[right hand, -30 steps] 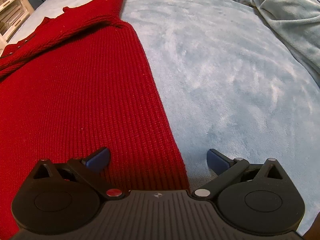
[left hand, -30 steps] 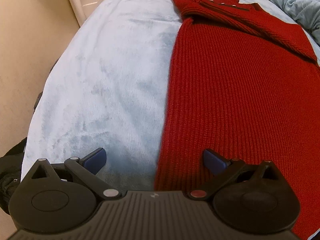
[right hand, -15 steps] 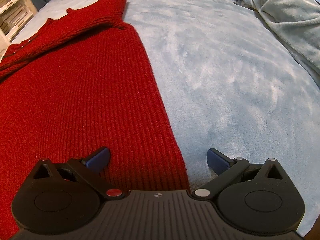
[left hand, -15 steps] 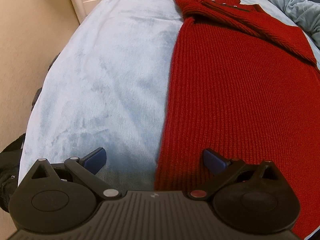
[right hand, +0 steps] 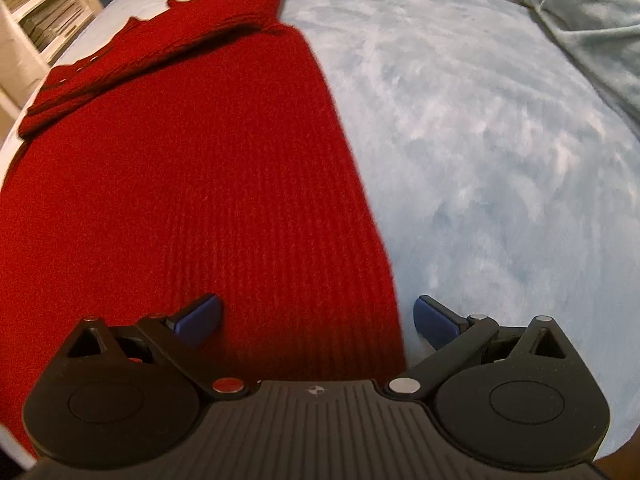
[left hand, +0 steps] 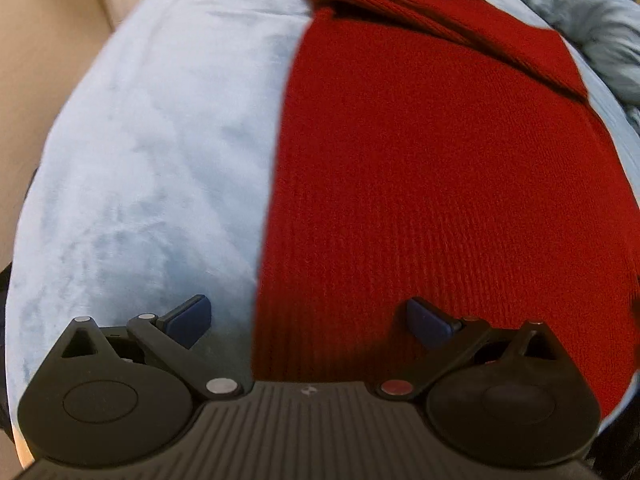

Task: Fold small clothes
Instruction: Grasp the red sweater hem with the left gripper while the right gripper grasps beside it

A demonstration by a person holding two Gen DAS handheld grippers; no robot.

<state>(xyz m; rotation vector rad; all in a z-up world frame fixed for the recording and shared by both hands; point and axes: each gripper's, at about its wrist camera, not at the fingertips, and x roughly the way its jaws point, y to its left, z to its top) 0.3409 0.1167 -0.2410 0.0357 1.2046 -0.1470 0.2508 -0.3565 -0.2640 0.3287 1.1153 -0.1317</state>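
A red ribbed knit sweater (left hand: 432, 168) lies flat on a pale blue plush blanket (left hand: 152, 152), its sleeves folded across the chest at the far end. My left gripper (left hand: 308, 318) is open and straddles the sweater's left edge near the hem. In the right wrist view the sweater (right hand: 192, 184) fills the left half, on the same blanket (right hand: 500, 152). My right gripper (right hand: 318, 318) is open and straddles the sweater's right edge near the hem. Neither gripper holds anything.
A grey-green crumpled cloth (right hand: 592, 28) lies at the far right of the bed and also shows in the left wrist view (left hand: 592, 32). A white shelf unit (right hand: 36, 20) stands beyond the bed's far left. A beige wall (left hand: 36, 32) runs along the left side.
Both grippers have moved up and back a little over the hem, so more of the sweater shows. The jaws stay open. The sweater has not moved.
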